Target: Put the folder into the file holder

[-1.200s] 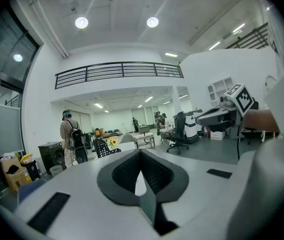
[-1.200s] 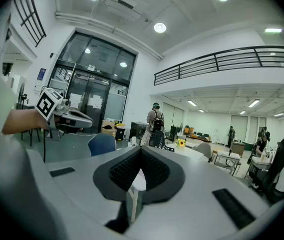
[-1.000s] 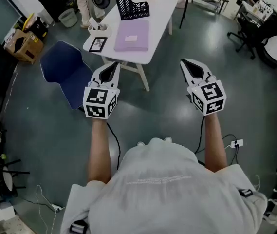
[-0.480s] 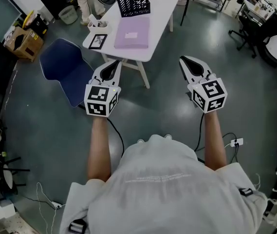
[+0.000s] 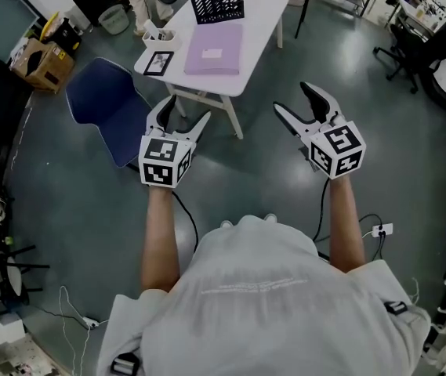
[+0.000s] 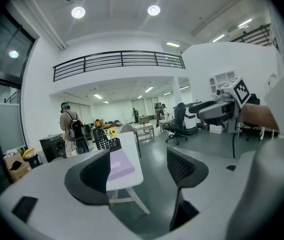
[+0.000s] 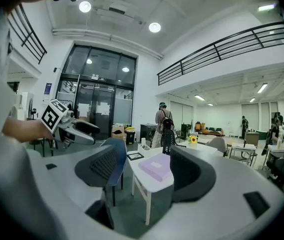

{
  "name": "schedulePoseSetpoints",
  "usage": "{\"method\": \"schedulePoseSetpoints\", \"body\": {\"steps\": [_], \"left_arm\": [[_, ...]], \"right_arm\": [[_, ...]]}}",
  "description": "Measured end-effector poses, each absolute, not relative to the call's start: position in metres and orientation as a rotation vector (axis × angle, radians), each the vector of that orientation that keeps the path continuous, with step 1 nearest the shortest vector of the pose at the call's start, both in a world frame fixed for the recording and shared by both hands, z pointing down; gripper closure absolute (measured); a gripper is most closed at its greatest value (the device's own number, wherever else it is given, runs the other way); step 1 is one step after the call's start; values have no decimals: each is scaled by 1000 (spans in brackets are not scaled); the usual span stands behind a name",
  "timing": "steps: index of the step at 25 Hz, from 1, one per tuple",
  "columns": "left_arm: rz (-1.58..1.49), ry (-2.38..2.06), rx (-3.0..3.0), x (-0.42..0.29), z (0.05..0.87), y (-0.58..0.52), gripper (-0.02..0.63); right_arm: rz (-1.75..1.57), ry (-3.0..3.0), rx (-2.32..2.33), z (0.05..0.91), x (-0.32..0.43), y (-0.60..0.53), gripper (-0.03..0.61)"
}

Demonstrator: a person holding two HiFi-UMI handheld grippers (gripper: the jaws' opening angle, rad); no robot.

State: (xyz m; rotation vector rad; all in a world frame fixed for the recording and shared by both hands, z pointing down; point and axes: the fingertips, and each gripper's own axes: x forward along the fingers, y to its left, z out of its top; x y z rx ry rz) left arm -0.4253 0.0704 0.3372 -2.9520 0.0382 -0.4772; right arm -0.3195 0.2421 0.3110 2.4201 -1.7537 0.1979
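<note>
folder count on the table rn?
1. The purple folder lies flat on the white table, beside the black file holder. The holder looks empty, though its inside is partly hidden.

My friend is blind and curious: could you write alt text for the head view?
Seen from above, a person holds the left tongs and right tongs, both empty and just opened, over a grey floor. Ahead stands a white table with a purple folder lying near a black file holder.
</note>
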Motion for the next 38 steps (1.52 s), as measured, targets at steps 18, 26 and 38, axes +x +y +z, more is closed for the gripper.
{"method": "schedulePoseSetpoints", "body": {"steps": [18,26,38], "left_arm": [[-465,218,-3024,-414,341,119,252],[-484,318,-3082,-415,353,133,252],[-473,320,-3073,-398,346,154,252]], "right_arm": [[259,-1850,2394,331,-268,295,206],[283,-1859,2385,339,-251,323,206],[249,-1849,2417,332,-236,345,206]]}}
